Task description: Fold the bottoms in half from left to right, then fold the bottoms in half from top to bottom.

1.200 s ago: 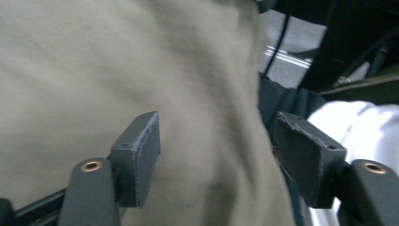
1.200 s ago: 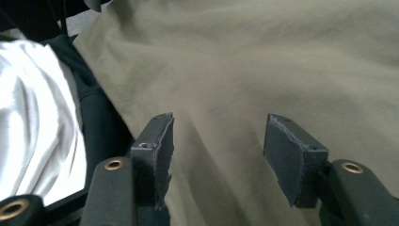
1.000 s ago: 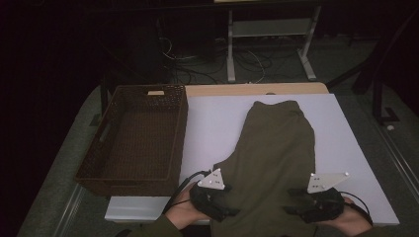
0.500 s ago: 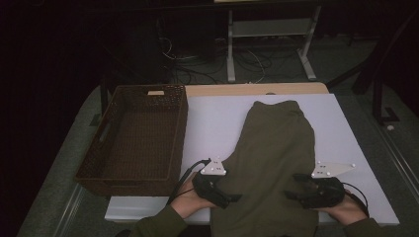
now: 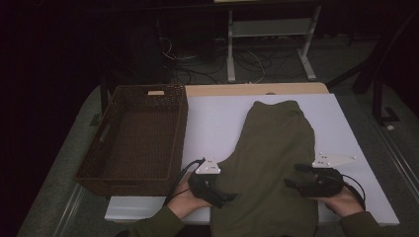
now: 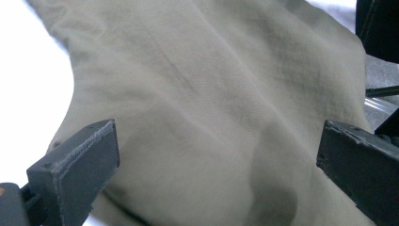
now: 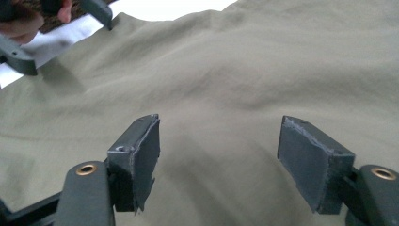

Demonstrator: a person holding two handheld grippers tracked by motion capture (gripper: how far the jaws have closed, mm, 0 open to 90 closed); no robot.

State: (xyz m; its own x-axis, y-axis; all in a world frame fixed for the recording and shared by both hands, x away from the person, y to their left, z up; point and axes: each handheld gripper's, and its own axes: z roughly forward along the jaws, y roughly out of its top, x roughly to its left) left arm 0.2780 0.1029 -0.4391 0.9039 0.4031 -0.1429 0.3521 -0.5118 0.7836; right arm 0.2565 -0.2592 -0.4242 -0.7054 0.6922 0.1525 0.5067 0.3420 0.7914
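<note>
Hand-held gripper (image 5: 228, 196) over garment (image 5: 274, 163), white table (image 5: 217, 118) (dark room)

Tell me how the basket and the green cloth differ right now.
The basket is dark brown, woven and stiff, with upright walls; the green cloth is olive, soft and lies flat. The basket sits at the table's left side, away from both grippers; the cloth lies in the middle with the left gripper and right gripper at its near edges. Both rest on the white table.
</note>
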